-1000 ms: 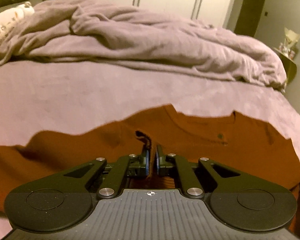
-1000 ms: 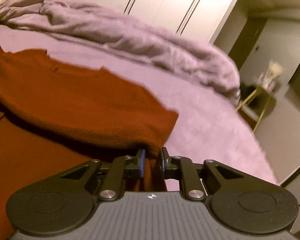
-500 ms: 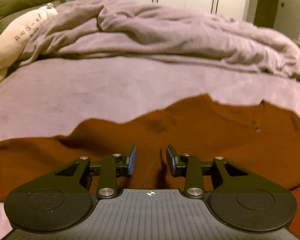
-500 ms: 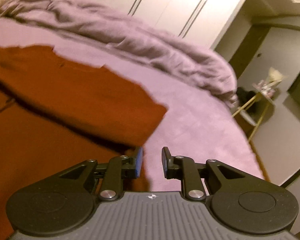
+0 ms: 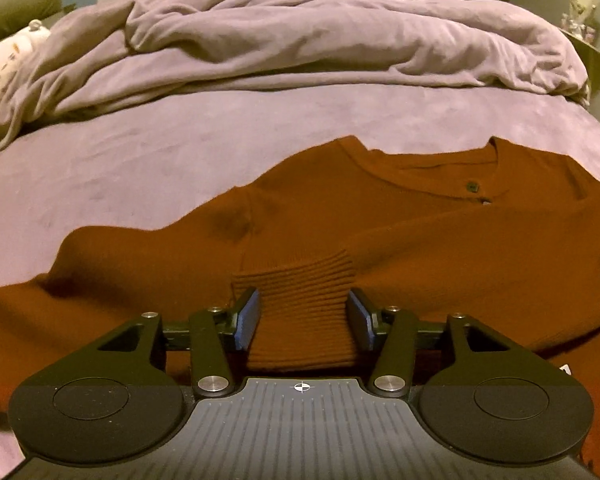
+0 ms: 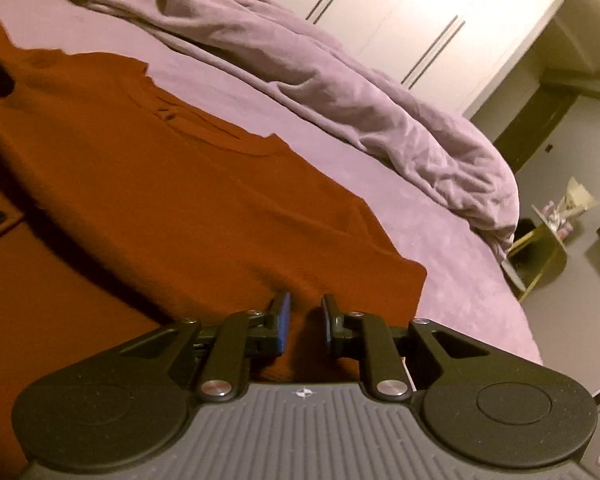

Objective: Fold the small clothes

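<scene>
A rust-orange knit sweater (image 5: 400, 216) lies spread on the purple bed, buttoned neckline toward the far side. One sleeve is folded across the body, and its ribbed cuff (image 5: 300, 300) lies between the fingers of my left gripper (image 5: 303, 308), which is wide open and not clamping it. In the right wrist view the sweater (image 6: 160, 184) fills the left. My right gripper (image 6: 303, 312) is open just above the sweater's near right corner.
A crumpled purple duvet (image 5: 320, 36) is piled along the far side of the bed (image 5: 140, 152). A white plush pillow (image 5: 0, 76) lies at far left. White wardrobe doors (image 6: 440, 12) stand behind. A small side table (image 6: 548, 236) stands off the bed's right edge.
Both grippers were shut on sweater fabric a second ago and have opened, letting go. The left one opened wider and the folded sleeve's cuff now lies between its fingers.
</scene>
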`<state>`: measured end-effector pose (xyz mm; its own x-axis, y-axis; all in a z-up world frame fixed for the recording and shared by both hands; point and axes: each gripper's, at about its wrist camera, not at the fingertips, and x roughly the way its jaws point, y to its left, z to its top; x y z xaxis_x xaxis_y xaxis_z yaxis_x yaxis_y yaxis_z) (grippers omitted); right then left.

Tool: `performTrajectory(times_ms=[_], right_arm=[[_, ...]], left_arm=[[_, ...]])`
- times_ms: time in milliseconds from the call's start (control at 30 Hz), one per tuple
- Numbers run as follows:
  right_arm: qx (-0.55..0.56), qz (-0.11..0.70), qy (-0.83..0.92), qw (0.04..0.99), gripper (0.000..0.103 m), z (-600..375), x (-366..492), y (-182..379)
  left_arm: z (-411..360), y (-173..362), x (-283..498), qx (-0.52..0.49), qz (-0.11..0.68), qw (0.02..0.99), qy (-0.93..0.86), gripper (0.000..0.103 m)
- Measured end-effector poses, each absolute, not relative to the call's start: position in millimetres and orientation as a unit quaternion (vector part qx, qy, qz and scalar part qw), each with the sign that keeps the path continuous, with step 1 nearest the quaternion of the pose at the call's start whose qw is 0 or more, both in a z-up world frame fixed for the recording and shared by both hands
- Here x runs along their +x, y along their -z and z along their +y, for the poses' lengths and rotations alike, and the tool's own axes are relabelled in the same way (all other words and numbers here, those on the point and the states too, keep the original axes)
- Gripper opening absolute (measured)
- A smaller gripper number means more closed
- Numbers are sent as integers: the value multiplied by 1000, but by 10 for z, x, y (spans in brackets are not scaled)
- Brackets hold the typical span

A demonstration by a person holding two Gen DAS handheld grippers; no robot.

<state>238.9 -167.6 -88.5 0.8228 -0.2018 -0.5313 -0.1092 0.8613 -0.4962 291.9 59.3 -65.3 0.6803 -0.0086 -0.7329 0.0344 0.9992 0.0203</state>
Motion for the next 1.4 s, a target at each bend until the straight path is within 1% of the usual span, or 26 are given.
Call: performTrajectory(times_ms=[67,100,133,167,233,267,333,367,400,500,567,600,633,733,800,900,1100,1167,1233,1333,1400], right_arm=[[-251,300,23,920,16,-1678,2341,831],[-243,302,19,922,16,-1681,2290,805],[-238,304,16,922,16,-1688,2240,799],[-237,303,15,923,16,-1678,2172,805],[-241,300,16,923,16,-1669,2034,822],[-243,298,16,923,16,-1657,1966,814],[-235,294,17,926,17,-1649,1815,768],[-214,300,15,929,21,-1662,1745,743],[-191,305,11,933,30,-1669,1661,724],[-161,299,14,941,31,-1656,1415,693],[-137,299,17,944,36,-1667,1297,677],[-121,301,17,946,41,-1678,1251,675],[-108,305,15,946,42,-1682,1217,682],[-98,310,16,946,41,-1650,1146,725],[-101,309,20,946,41,-1628,1140,719],[-93,314,22,945,42,-1618,1169,699],[-100,313,18,944,42,-1571,1177,676],[-103,314,17,944,43,-1556,1183,680],[-102,315,17,943,43,-1558,1188,675],[-100,314,17,944,43,-1575,1189,666],[-99,314,17,944,43,-1590,1188,668]], left_arm=[[636,647,2896,3,397,918,9,58],[672,650,2867,-6,394,919,7,63],[716,655,2831,-14,394,919,-1,74],[765,653,2799,-27,393,919,-6,77],[915,633,2693,-58,393,918,-12,91],[997,615,2636,-69,394,916,-22,93],[1206,555,2460,-93,384,918,-39,95],[1338,522,2349,-110,375,919,-48,95],[1485,498,2237,-126,368,919,-62,95],[1970,465,1920,-161,352,913,-130,95],[2349,484,1723,-186,344,903,-180,92],[2516,503,1649,-199,344,895,-203,85],[2684,529,1580,-213,345,885,-227,75],[3160,634,1393,-282,345,851,-277,59],[3411,684,1284,-343,319,839,-276,51],[3656,761,1248,-406,293,820,-278,44],[3962,903,1217,-493,236,786,-287,42],[4023,951,1196,-506,225,780,-291,36],[4035,947,1201,-503,227,778,-301,19],[4021,887,1240,-476,233,790,-307,9],[3941,782,1278,-439,235,811,-309,9]])
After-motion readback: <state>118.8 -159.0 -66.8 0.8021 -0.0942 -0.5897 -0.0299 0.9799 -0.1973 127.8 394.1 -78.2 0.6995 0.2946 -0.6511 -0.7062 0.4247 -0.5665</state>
